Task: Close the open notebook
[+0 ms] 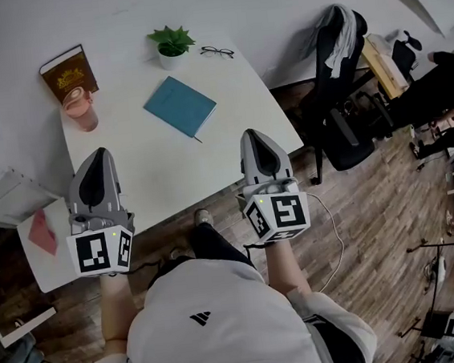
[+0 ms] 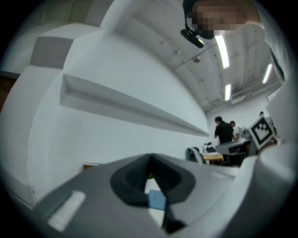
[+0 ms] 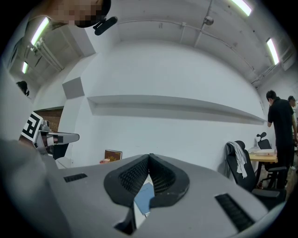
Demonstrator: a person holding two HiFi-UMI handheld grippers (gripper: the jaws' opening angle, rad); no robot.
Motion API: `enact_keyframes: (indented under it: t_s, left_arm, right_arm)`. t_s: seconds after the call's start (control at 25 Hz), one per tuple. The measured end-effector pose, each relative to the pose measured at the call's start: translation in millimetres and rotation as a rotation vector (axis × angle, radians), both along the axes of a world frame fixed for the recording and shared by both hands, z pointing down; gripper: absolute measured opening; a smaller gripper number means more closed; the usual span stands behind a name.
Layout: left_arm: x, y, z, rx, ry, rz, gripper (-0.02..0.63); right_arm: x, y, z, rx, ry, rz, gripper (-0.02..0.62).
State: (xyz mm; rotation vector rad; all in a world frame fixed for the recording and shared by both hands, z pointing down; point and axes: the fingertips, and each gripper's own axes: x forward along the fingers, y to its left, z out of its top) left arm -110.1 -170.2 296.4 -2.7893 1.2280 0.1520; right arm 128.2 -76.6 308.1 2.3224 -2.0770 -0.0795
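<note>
A teal notebook [image 1: 179, 106] lies shut and flat on the white table [image 1: 144, 161], its cover up, toward the far middle. My left gripper [image 1: 97, 154] hovers over the table's near left corner, jaws shut on nothing. My right gripper [image 1: 253, 133] hangs at the near right edge, also shut and empty. Both point level toward the wall, well short of the notebook. In the left gripper view a sliver of the notebook [image 2: 157, 200] shows below the closed jaws of the left gripper [image 2: 150, 156]. The right gripper view shows the notebook [image 3: 144, 195] the same way under the right gripper [image 3: 149, 155].
A brown book [image 1: 68, 73] and a pink cup [image 1: 80, 108] stand at the far left. A potted plant [image 1: 171, 45] and glasses [image 1: 217, 53] sit at the back. A black office chair [image 1: 338, 84] stands to the right, a red object [image 1: 42, 233] on a low surface at left.
</note>
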Motion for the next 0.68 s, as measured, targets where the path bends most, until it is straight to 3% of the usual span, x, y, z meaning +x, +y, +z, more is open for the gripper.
enact_keyframes:
  t_s: [0.68]
  left_arm:
    - [-8.6, 29.5, 1.3, -0.001, -0.005, 0.004, 0.009]
  right_arm:
    - [-8.3, 30.4, 0.2, 0.012, -0.013, 0.006, -0.002]
